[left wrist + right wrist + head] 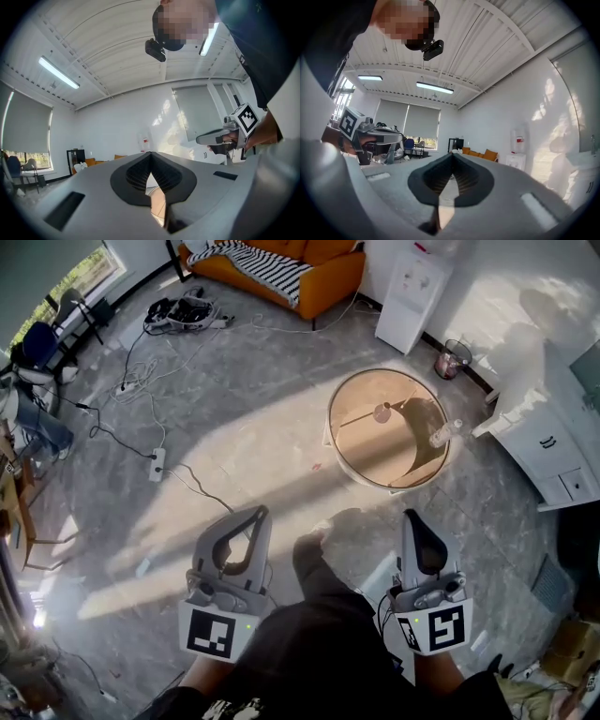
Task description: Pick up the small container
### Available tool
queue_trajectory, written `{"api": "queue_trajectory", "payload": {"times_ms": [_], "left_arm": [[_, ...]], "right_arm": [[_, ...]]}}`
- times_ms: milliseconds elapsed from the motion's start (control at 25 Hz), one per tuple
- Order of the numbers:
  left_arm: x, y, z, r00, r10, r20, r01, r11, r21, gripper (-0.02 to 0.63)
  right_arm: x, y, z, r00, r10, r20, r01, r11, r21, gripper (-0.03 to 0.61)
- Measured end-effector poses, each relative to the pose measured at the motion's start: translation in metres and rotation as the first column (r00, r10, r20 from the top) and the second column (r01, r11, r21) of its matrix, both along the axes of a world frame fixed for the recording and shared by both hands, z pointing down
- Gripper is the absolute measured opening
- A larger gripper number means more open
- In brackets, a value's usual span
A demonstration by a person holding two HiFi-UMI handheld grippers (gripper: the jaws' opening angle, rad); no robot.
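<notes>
Floor [234, 427], 1 rnd table [361, 423], L tool [257, 514], R tool [412, 517], both closed

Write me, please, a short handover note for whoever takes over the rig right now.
Left gripper: shut, empty, held level, short of the table.
Right gripper: shut, empty, likewise.
Things: the round table ahead bears a small round item and a clear item near its right edge. I cannot tell from here which one is the target.
Done: nothing picked up yet.
Left: approach the table, open a gripper, grasp the target and lift it.
</notes>
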State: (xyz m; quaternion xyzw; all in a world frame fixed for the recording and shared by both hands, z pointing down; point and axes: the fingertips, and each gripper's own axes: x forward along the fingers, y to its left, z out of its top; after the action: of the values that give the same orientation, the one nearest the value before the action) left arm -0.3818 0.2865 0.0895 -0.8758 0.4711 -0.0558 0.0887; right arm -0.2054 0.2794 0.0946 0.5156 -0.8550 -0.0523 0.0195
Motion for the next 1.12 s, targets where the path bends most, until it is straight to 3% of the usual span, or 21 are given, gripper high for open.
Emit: {"api": "queue_trajectory", "payload": {"times_ms": [480,720,1120], "left_arm": [[0.057,-0.130,-0.024,0.985,0.169,0.023,-0.169,0.985,0.019,0.003],[0.097,-0.193,-0.028,0.967,0.249,0.046,-0.250,0.968,0.010,0.003],[0.173,-0.246,-0.016,0.897,0.440,0.047,-0.441,0.897,0.016,0.003]], "right_arm": [[0.016,-0.130,-0.014,0.995,0.088,0.039,-0.088,0.996,0.014,-0.005],[0.047,-0.183,-0.014,0.987,0.143,0.071,-0.144,0.989,0.013,-0.005],[0.112,-0.216,-0.006,0.950,0.306,0.066,-0.309,0.950,0.034,-0.005]]}}
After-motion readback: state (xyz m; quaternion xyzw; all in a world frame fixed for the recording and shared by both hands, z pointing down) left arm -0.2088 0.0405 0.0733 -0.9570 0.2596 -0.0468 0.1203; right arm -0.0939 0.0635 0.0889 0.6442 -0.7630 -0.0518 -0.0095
